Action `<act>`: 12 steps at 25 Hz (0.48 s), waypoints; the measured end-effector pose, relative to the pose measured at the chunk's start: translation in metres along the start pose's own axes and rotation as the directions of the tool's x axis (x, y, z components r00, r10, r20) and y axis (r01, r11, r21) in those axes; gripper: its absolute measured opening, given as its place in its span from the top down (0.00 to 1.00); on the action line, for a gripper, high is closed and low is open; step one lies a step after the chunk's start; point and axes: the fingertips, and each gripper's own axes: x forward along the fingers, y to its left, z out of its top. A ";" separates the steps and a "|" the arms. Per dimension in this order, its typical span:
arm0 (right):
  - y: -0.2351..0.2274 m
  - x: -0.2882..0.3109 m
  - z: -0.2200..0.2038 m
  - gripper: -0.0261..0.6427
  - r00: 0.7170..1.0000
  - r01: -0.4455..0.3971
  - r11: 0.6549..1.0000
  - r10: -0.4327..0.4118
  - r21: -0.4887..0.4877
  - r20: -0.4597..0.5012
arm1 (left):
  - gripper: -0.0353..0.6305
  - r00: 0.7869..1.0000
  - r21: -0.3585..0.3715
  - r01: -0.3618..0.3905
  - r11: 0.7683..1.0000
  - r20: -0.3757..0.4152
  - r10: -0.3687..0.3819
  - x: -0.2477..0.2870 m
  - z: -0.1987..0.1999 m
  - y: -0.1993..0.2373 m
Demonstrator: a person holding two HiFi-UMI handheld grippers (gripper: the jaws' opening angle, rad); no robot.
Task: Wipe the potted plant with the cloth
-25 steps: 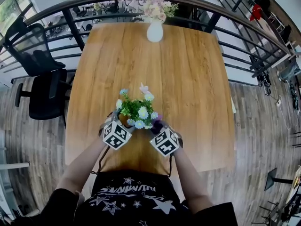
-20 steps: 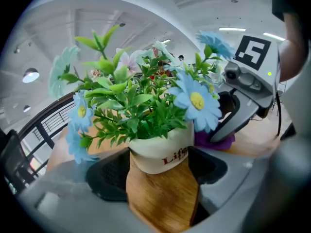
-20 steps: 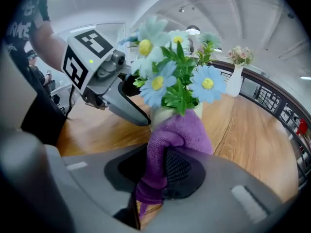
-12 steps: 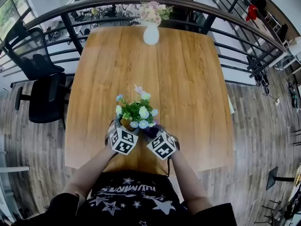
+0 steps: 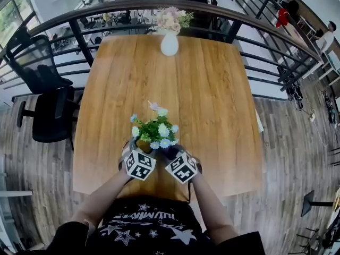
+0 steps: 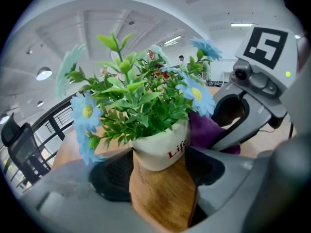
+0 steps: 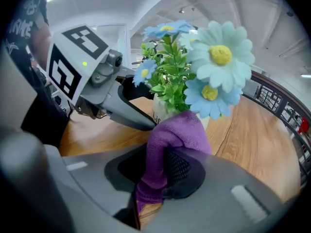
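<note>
A plank floor (image 5: 297, 142) of grey-brown wood surrounds a rectangular table (image 5: 212, 89) with a smooth, warm wood-grain top. A curved dark metal railing (image 5: 255, 20) sweeps behind the table from 9 o'clock through 12 to 3 o'clock. A black mesh-backed office chair (image 5: 45, 97) stands off the table's edge at 9 o'clock. At 12 o'clock, on the far edge, sits a rounded white vase (image 5: 169, 44) of pale pink flowers, well apart from the work.

The potted plant (image 5: 154, 132) stands upright near the table's 6 o'clock edge. It has a glossy white pot with red lettering, stiff green plastic-looking leaves and pale blue daisies with yellow centres.

The left gripper (image 5: 135, 150) comes at the pot from 7 o'clock. Its fingers have just been closing and now bracket the pot's base, their ribbed black pads meeting its sides. The right gripper (image 5: 175, 153) comes in from 5 o'clock, fingers narrow and clamped on a fuzzy purple cloth (image 7: 175, 135). The cloth bunches over one pad and lies against the pot below the flowers. Each gripper's grey body blocks much of the other's view of the pot.
</note>
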 end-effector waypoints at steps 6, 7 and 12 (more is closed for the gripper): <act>-0.019 -0.003 -0.002 0.83 0.999 0.043 0.999 -0.043 0.022 0.002 | 0.43 0.998 0.031 0.059 0.998 0.018 -0.060 -0.004 0.001 -0.012; -0.023 -0.003 -0.003 0.83 0.999 0.052 0.998 -0.052 0.024 0.001 | 0.43 0.997 0.036 0.073 0.997 0.020 -0.074 -0.004 0.001 -0.014; -0.034 -0.002 -0.002 0.83 0.997 0.083 0.996 -0.083 0.023 -0.006 | 0.43 0.991 0.028 0.133 0.991 0.013 -0.133 -0.012 -0.009 -0.021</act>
